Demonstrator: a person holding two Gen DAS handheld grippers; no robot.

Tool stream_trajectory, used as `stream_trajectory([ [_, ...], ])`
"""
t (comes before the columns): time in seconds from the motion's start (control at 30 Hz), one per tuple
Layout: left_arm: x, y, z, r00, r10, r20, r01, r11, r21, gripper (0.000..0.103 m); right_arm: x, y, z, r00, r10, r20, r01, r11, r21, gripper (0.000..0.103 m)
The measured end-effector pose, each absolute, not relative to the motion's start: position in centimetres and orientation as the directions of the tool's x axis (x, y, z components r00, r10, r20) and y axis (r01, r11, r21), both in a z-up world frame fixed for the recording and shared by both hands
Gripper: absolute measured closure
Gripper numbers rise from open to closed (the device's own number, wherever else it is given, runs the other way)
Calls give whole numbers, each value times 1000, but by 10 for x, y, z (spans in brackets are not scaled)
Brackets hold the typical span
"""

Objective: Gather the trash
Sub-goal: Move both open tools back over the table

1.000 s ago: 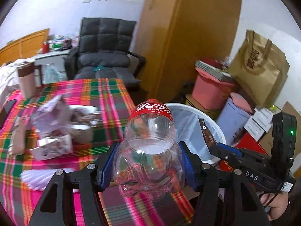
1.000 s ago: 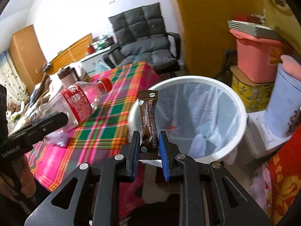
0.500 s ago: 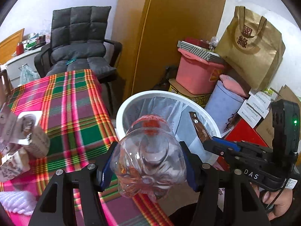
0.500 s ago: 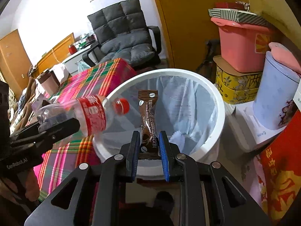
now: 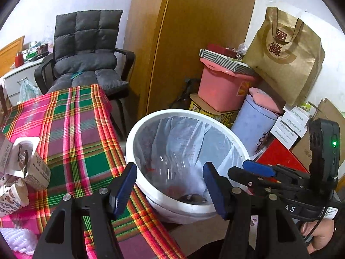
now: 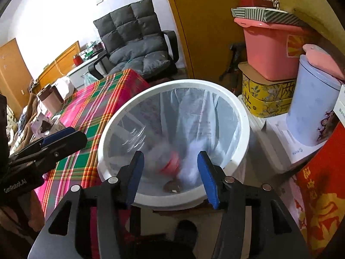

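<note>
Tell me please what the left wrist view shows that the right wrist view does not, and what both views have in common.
Only the left wrist view shows the brown paper bag and the opened cartons on the plaid tablecloth.

Only the right wrist view shows the brown tumbler on the table and the yellow floral tin.

Both show the white bin with its clear liner, a blurred bottle inside it, the grey chair, the pink tub, and the open left gripper and right gripper.

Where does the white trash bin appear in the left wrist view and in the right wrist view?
Left wrist view: the white trash bin is at lower centre, beyond the open left gripper.
Right wrist view: the bin fills the centre, beyond the open right gripper.
Shared landmark: the pink storage box behind the bin.
</note>
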State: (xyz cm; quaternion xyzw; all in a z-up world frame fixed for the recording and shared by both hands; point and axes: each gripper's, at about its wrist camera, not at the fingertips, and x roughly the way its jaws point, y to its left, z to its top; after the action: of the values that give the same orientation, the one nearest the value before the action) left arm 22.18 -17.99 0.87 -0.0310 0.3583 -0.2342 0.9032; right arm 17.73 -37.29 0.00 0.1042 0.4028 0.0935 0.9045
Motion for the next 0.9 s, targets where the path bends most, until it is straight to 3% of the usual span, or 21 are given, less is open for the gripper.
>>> stream_trajectory([
  [0.9,144,-77,22,725,-327,-606,214,944,-253,40,130,-295,29,661,391,-641,-301,920,251,49],
])
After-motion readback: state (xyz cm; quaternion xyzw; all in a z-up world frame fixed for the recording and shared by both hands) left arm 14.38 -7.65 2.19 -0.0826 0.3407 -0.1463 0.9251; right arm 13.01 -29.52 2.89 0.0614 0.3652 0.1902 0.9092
